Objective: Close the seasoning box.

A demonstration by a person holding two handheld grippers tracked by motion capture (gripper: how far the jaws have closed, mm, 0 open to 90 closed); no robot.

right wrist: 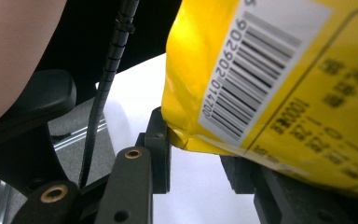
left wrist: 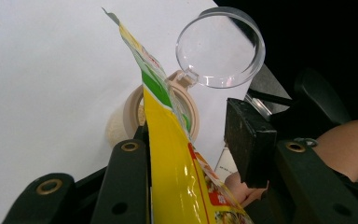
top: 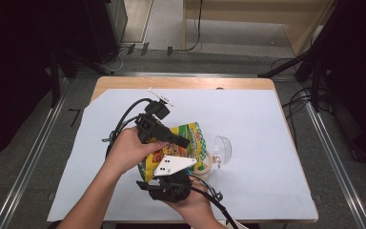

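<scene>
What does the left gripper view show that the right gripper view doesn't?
Left gripper view: a beige jar with pale grains inside, standing on the white sheet, its clear hinged lid flipped open, and the yellow-and-green snack bag's top edge over the jar mouth, lying against one jaw, the other jaw standing off it.

Right gripper view: the bag's barcode and printed back, with its bottom seam between that tool's jaws.

Both: the same yellow bag, the white sheet, and black jaws rising from the bottom.
</scene>
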